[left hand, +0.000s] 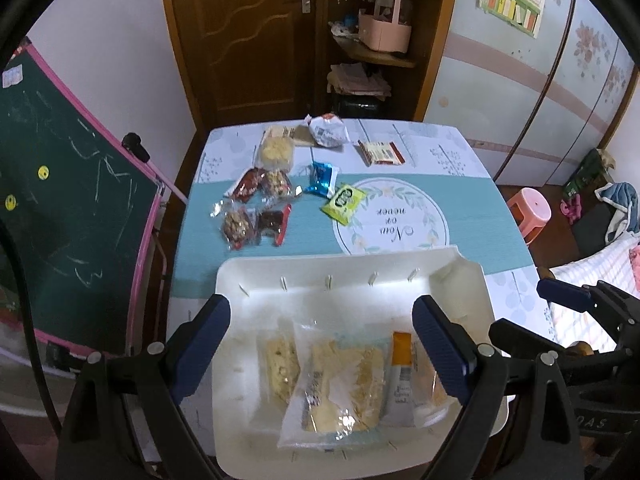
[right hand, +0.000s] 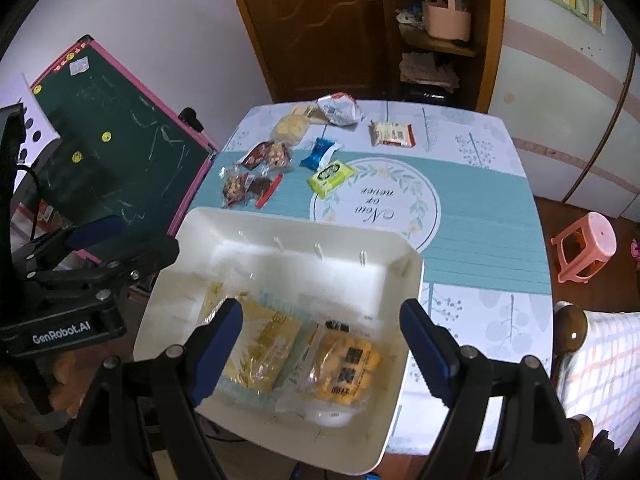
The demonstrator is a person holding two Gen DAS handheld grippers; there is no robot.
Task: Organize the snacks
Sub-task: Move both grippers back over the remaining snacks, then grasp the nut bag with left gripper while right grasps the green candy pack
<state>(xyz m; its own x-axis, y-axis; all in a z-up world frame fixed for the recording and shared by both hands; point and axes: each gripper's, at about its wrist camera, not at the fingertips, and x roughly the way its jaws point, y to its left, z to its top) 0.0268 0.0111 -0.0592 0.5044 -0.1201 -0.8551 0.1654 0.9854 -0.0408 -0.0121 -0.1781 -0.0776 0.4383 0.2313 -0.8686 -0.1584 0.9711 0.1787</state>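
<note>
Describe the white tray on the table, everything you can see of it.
The white tray is a shallow, rounded-corner rectangle, seemingly plastic, with raised walls and small slots along its far wall. It lies flat at the near end of the table, its near corner seemingly past the edge. Inside lie a few clear-wrapped pale and yellow snack packets, crowded toward the near side; the far part is bare. Both grippers hover open above it, not touching.

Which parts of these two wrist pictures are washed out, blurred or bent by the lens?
Left wrist view: the white plastic tray glares pale, the clear-wrapped snacks look smeared, and the table edge bows. Right wrist view: the tray's inner wall is overexposed, black corners vignette the frame, and the brown wooden door curves.
</note>
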